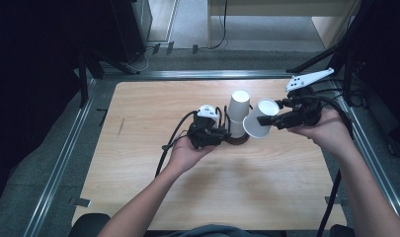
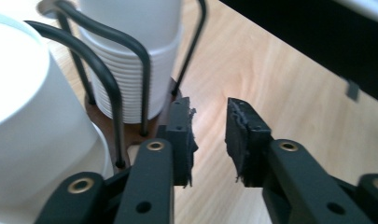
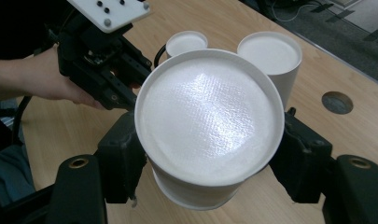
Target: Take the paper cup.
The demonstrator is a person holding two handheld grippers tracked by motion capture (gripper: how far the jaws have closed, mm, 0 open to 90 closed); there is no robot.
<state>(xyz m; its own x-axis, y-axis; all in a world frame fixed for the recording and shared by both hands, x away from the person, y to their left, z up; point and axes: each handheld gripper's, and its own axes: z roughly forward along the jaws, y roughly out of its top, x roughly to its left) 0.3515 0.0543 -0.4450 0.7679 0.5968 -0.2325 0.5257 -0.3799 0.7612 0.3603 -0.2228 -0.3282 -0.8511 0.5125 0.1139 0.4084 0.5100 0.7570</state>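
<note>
Pale wood worktop [image 1: 138, 163], dark floor around. White paper cup [image 3: 209, 121] clamped across its body by right gripper [image 1: 275, 120] fingers, lifted clear beside the stacked cups [image 1: 238, 111] in the wire holder [image 2: 107, 70]. Risk: thin wall may buckle and slip. Left gripper [image 2: 210, 135] fingers apart, empty, beside holder base; could nudge it.

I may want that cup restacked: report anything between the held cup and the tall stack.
Nothing visible. The cup, clamped in the right gripper, hangs close beside the tall stack with only air between. The left gripper, jaws open and empty, sits low at the holder's other side, off that path.
</note>
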